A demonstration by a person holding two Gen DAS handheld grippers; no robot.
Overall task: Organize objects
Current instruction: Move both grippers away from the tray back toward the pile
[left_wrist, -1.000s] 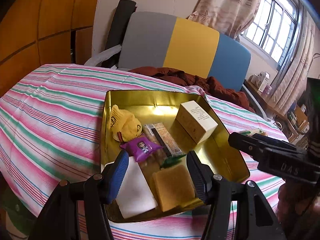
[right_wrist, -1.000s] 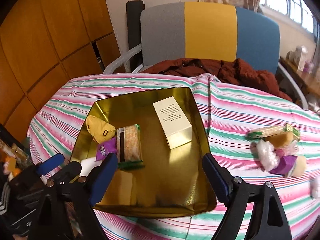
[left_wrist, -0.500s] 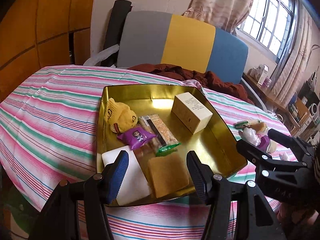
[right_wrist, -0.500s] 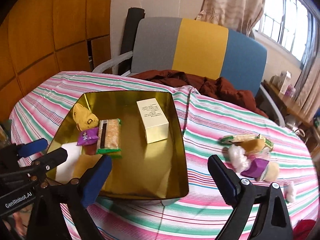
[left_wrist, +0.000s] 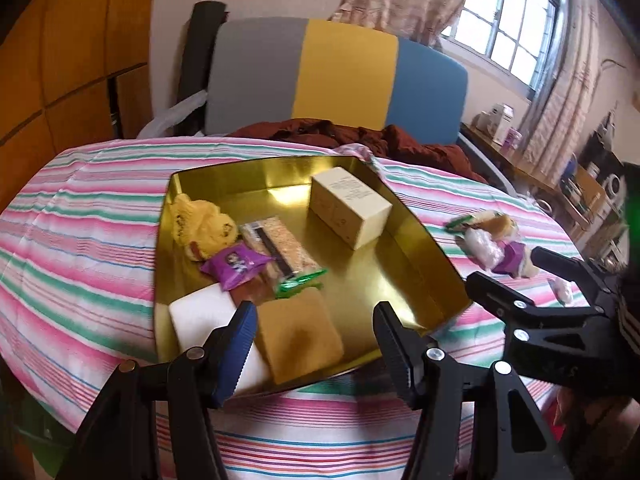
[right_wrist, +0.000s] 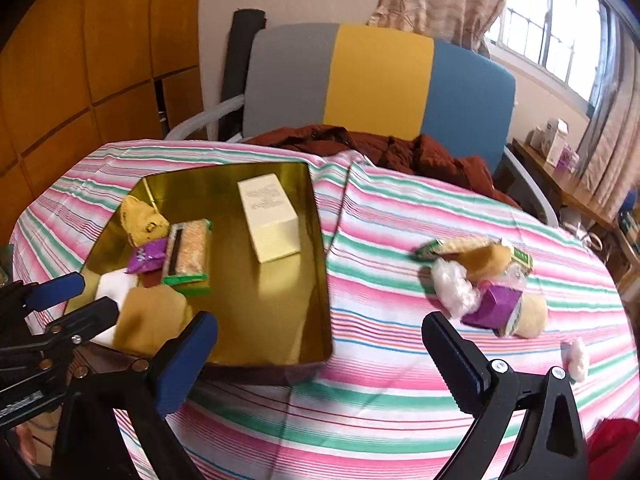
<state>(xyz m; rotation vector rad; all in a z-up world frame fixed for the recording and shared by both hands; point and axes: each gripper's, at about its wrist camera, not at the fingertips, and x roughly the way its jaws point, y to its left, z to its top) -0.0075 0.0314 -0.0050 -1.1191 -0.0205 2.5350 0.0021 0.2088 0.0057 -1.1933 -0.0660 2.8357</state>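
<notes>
A gold metal tray (left_wrist: 416, 236) (right_wrist: 320, 264) lies on the striped tablecloth. It holds a cream box (left_wrist: 350, 206) (right_wrist: 268, 210), a yellow plush toy (left_wrist: 200, 224) (right_wrist: 142, 216), a purple packet (left_wrist: 234, 266) (right_wrist: 146, 254), a grain bar (left_wrist: 280, 246) (right_wrist: 188, 250), a white pad (left_wrist: 202, 314) and a tan sponge (left_wrist: 298, 336) (right_wrist: 150, 318). A loose pile of snacks (right_wrist: 484, 284) (left_wrist: 494, 240) sits right of the tray. My left gripper (left_wrist: 314, 354) hovers open over the tray's near edge. My right gripper (right_wrist: 320, 360) is open, between tray and pile.
A grey, yellow and blue chair (right_wrist: 380, 84) stands behind the table with a dark red cloth (right_wrist: 380, 150) on its seat. A small white wrapped piece (right_wrist: 578, 358) lies at the table's right edge. Wooden panels line the left wall.
Both grippers have pulled back toward me and shifted right. The snack pile has come fully into the right wrist view. Nothing in the tray has moved.
</notes>
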